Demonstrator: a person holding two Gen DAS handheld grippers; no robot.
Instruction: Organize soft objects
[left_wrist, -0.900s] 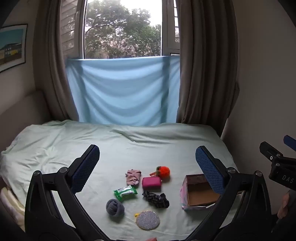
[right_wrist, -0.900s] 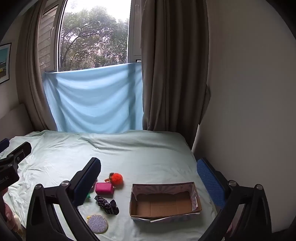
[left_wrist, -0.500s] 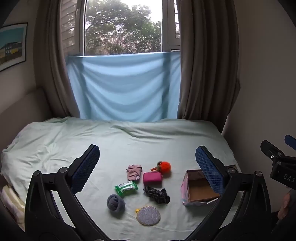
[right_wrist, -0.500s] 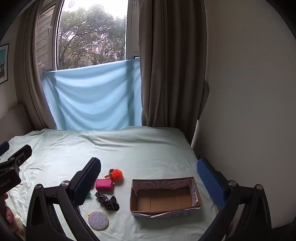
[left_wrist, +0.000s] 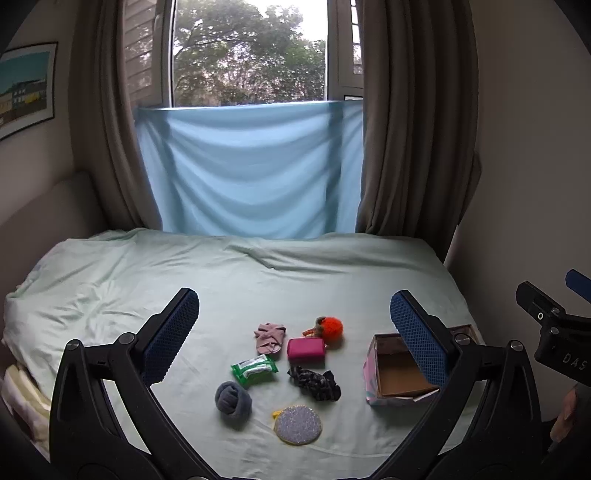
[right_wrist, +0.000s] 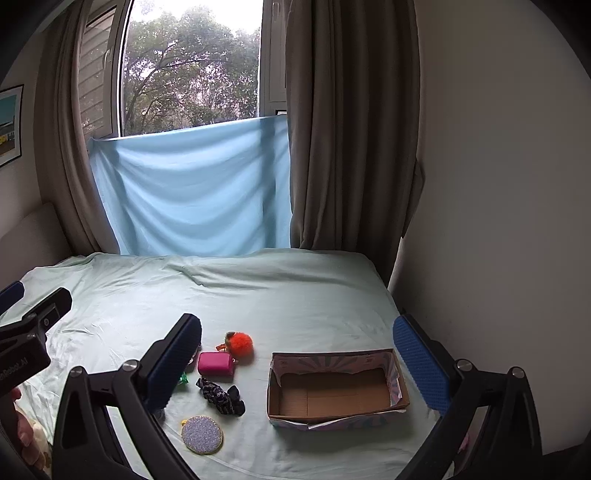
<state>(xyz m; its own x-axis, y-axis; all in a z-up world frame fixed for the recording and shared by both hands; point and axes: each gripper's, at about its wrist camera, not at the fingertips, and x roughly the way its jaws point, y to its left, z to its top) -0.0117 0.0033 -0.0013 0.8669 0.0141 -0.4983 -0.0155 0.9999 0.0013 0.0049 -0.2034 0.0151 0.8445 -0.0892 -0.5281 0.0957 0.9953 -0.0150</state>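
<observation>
On the pale green bed sheet (left_wrist: 258, 280) lies a cluster of soft items: an orange pompom (left_wrist: 329, 326), a pink pouch (left_wrist: 306, 348), a dusty pink cloth piece (left_wrist: 270, 336), a green wipes packet (left_wrist: 254, 367), a dark scrunchie (left_wrist: 314, 383), a grey sock ball (left_wrist: 232, 399) and a glittery round pad (left_wrist: 297, 424). An empty cardboard box (right_wrist: 334, 389) sits to their right. My left gripper (left_wrist: 295, 332) hangs open above the cluster, holding nothing. My right gripper (right_wrist: 295, 365) stands open over the box's left end, also empty.
A blue cloth (left_wrist: 251, 170) hangs below the window between brown curtains (left_wrist: 413, 122). A wall (right_wrist: 498, 184) borders the bed on the right. Folded pale fabric (left_wrist: 22, 391) lies at the bed's left edge. The far half of the sheet carries only wrinkles.
Both views have tilted slightly downward and drawn a little nearer; the items and box sit higher in the frames. Nothing on the bed has moved, and both grippers stay open.
</observation>
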